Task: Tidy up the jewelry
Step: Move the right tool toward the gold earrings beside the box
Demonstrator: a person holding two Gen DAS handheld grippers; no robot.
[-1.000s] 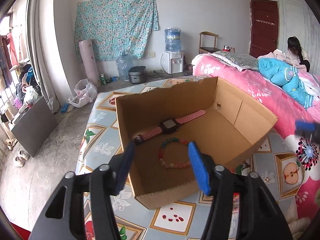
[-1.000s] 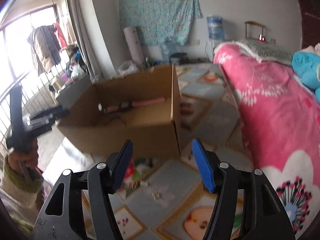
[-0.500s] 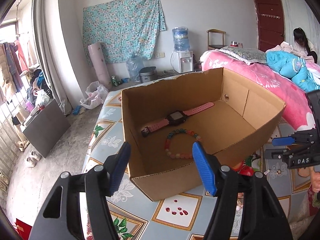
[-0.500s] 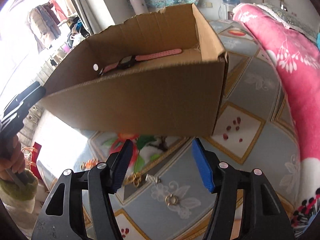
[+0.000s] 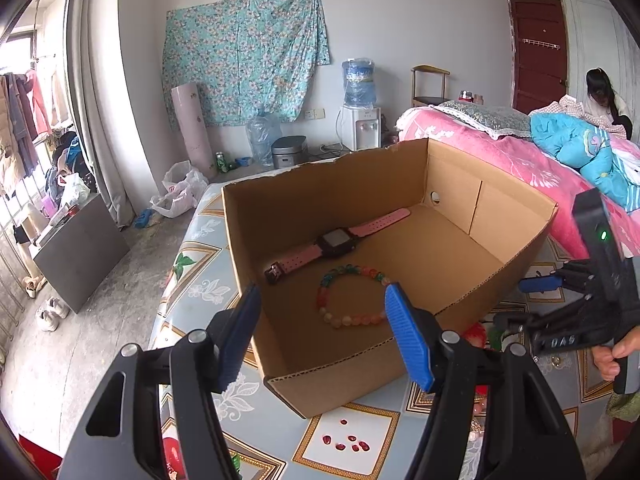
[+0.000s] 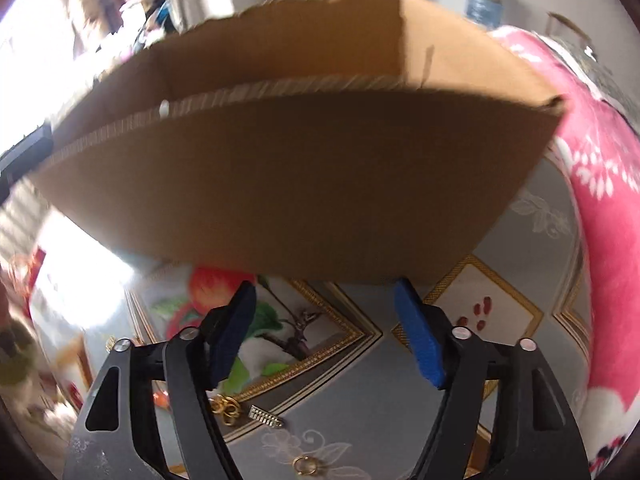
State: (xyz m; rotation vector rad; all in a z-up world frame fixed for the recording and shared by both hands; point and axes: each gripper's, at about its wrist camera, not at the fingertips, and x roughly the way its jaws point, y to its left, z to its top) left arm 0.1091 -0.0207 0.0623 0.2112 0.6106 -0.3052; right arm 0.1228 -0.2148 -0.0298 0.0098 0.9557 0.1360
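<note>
Pointing steeply down at the patterned surface (image 6: 360, 408), the right tool (image 6: 324, 320) hangs just in front of the near wall of the cardboard box (image 6: 300, 184). Its blue pads have just been spreading and stand wide apart with nothing between them. Below it on the surface lie a cluster of gold rings (image 6: 225, 406), a small silver clasp-like piece (image 6: 266, 417) just to their right, and a single gold ring (image 6: 306, 465) nearer the camera. In the left wrist view, the right tool (image 5: 532, 284) shows at the right edge beside the box, gripped from below by a hand (image 5: 612, 356).

The left tool (image 5: 320, 332) tilts gently downward over the near left corner of the box, its pads apart and empty. Inside the box a pink-strapped watch (image 5: 336, 240) lies diagonally on the floor, with a beaded bracelet (image 5: 352, 296) just nearer, close to but apart from the strap.
</note>
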